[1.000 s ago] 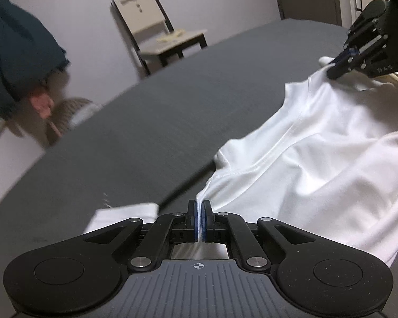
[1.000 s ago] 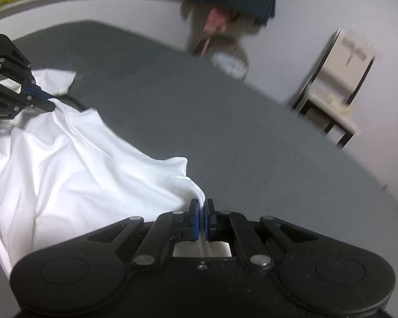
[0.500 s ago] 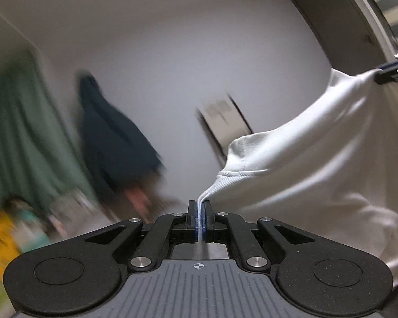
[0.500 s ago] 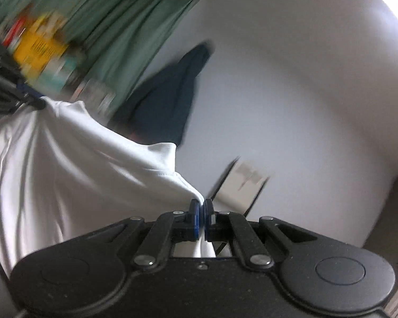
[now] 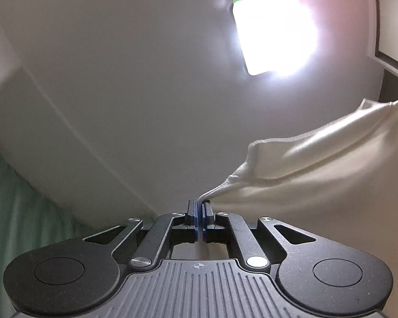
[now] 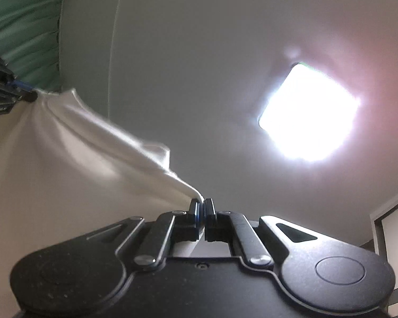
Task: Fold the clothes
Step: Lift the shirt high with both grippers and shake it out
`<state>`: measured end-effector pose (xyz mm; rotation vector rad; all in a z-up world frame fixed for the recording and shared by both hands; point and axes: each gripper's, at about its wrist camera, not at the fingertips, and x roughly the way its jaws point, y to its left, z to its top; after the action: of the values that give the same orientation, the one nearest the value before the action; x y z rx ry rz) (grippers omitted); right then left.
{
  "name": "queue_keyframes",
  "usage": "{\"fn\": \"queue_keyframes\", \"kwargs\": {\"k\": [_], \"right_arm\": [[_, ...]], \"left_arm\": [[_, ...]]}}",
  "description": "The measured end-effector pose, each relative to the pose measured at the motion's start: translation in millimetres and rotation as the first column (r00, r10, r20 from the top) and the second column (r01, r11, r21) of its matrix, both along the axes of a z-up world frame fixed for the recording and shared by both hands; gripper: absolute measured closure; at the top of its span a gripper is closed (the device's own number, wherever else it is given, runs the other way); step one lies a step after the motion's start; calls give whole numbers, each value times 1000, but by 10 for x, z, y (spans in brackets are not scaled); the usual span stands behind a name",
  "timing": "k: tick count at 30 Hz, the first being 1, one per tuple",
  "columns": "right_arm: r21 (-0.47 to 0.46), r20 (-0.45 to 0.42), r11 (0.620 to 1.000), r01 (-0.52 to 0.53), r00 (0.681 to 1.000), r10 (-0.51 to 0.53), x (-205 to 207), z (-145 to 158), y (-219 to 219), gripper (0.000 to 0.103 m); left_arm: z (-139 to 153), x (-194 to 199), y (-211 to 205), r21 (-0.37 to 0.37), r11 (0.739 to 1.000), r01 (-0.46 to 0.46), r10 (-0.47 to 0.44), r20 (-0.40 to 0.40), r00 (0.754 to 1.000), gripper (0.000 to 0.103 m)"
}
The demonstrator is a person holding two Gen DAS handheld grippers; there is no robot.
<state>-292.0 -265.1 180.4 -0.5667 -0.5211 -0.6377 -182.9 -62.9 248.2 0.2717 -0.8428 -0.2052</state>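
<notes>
The left hand-held gripper is clamped on one corner of a white shirt. The right hand-held gripper pinches another corner. Both point up at the ceiling and its bright light, with the shirt stretched in the air between them, beside a green curtain.

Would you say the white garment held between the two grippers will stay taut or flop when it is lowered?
Probably floppy: the white garment sags in soft folds between the left gripper and the right gripper. It seems light, since two small pinches hold it up. It will likely crumple if either pinch slackens.
</notes>
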Motion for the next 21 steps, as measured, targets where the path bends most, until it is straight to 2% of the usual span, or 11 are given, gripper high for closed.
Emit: {"fn": "queue_keyframes", "kwargs": {"k": [2,4,6,11,13,16,19,20,21], "right_arm": [[39,-66,999,-18,998,20,156,28,-111,99],[82,-126,996,-25,991,35,341,39,-241,100],[68,-114,998,-7,993,15,429,68,-294,100],[-33,80,999,28,996,-26,190,217,-194,99],[-72,62,995,-65,996,70,43,179,-53,99],[-101,-55,974,-203,979,199,-8,23,171,100],[-92,-89,981,-173,982,165,74,-69,181,100],[-70,-85,988,-140,987,134,39,-41,90,99],[-42,-77,994,-102,992,98,56,-26,14,100]], "left_arm": [[42,153,-103,26,1000,-12,12,-27,1000,101],[42,380,-219,70,997,-31,37,-92,995,101],[42,468,-253,87,995,-51,61,-113,992,101],[139,109,-71,6,999,-48,48,-4,999,101],[174,177,-19,-10,996,-88,88,-12,996,101],[270,380,136,-57,986,-158,153,-73,985,101],[342,289,328,-124,985,-119,110,-74,991,101],[348,245,348,-131,986,-99,91,-66,994,101],[326,202,282,-107,991,-80,75,-51,996,101]]}}
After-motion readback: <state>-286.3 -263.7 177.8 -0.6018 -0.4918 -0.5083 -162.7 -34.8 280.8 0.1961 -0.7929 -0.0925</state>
